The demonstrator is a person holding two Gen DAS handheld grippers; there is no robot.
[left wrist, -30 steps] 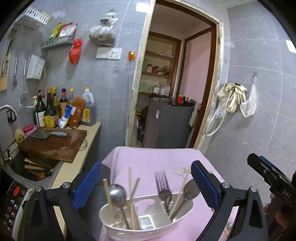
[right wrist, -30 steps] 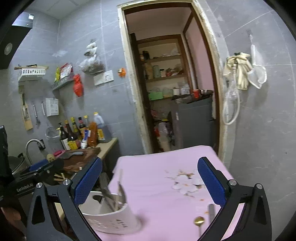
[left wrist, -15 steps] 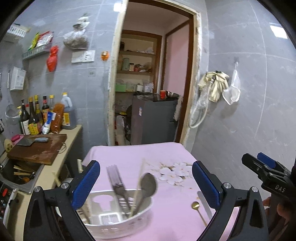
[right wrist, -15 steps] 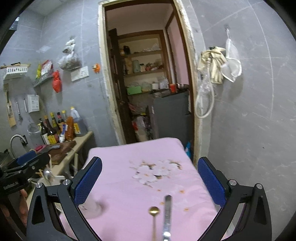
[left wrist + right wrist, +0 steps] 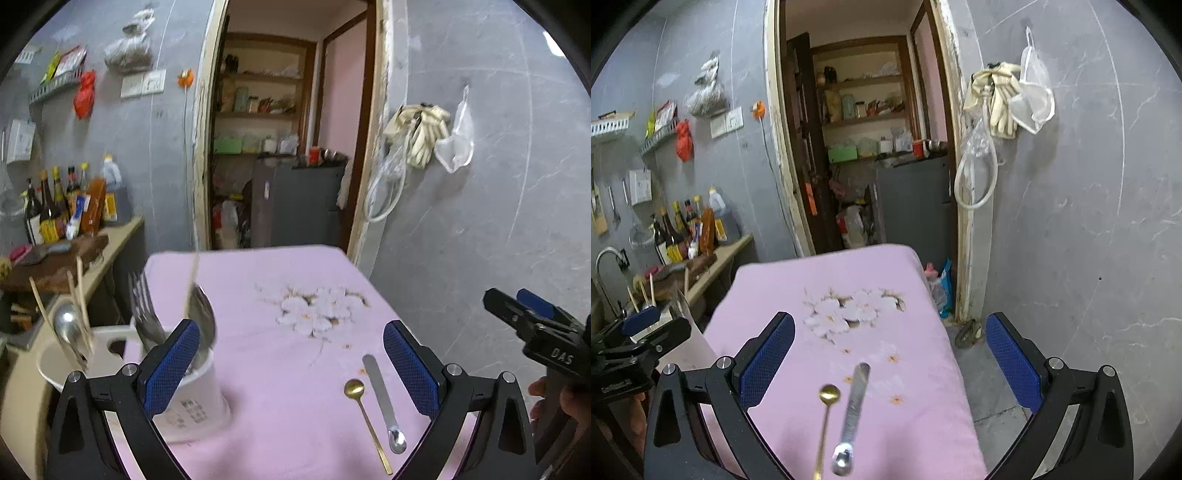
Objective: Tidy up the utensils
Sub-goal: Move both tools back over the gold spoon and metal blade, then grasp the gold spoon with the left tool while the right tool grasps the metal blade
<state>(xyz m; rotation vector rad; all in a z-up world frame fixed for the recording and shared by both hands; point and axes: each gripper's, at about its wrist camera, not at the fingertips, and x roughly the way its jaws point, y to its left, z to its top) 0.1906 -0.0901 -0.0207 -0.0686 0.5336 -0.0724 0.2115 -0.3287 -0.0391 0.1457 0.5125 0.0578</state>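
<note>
A small gold spoon (image 5: 364,408) and a flat silver spoon (image 5: 384,400) lie side by side on the pink tablecloth (image 5: 266,295); both show in the right wrist view, gold spoon (image 5: 825,413) and silver spoon (image 5: 851,410). A white utensil holder (image 5: 192,398) at the table's left edge holds a fork, spoons and chopsticks. My left gripper (image 5: 291,365) is open and empty, to the right of the holder. My right gripper (image 5: 890,362) is open and empty above the two spoons.
A kitchen counter (image 5: 118,236) with bottles, a cutting board and a sink stands to the left. An open doorway (image 5: 280,147) with shelves and a grey cabinet lies behind the table. A grey tiled wall (image 5: 1089,221) runs along the right.
Both views have swung right across the table. The holder has slid to the left of the left view, and the two spoons have come into view near both grippers.
</note>
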